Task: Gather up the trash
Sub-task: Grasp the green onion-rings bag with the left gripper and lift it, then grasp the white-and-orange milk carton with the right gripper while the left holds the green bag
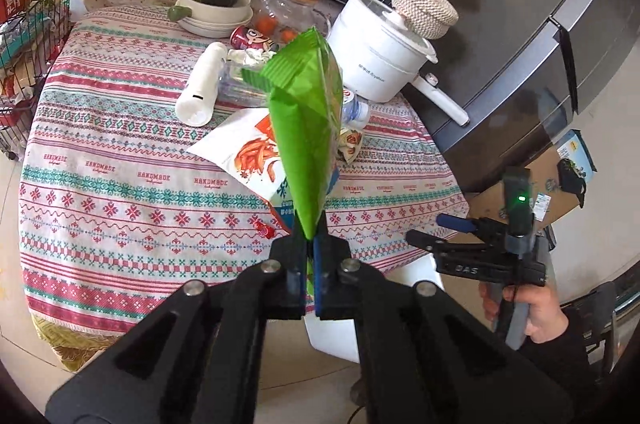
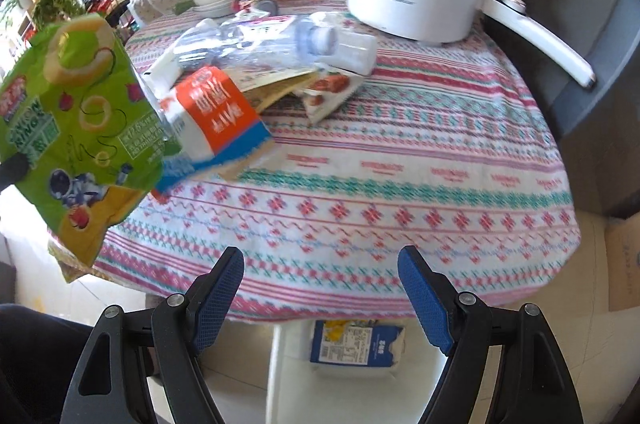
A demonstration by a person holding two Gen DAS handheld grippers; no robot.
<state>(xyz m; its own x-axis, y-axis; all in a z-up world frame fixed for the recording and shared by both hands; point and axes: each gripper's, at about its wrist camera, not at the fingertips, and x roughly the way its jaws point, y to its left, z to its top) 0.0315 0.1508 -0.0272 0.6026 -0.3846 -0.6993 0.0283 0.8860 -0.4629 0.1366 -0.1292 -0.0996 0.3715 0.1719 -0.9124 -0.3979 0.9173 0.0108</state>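
Left gripper (image 1: 310,244) is clamped on the bottom corner of a green bag (image 1: 304,127), holding it upright above the table's (image 1: 120,183) near edge. Right gripper (image 2: 320,264) hovers level at that edge, jaws wide, empty; white bin (image 2: 288,376) below.

A bright green snack bag (image 1: 303,95) above a pink-and-teal patterned tablecloth (image 1: 120,191); white pot (image 1: 380,59).

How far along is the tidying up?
One blue packet already lies in the white bin below the table edge. The left tongs grip a green snack bag; the right tongs are open. An orange-white bag, plastic bottle and small wrapper remain.
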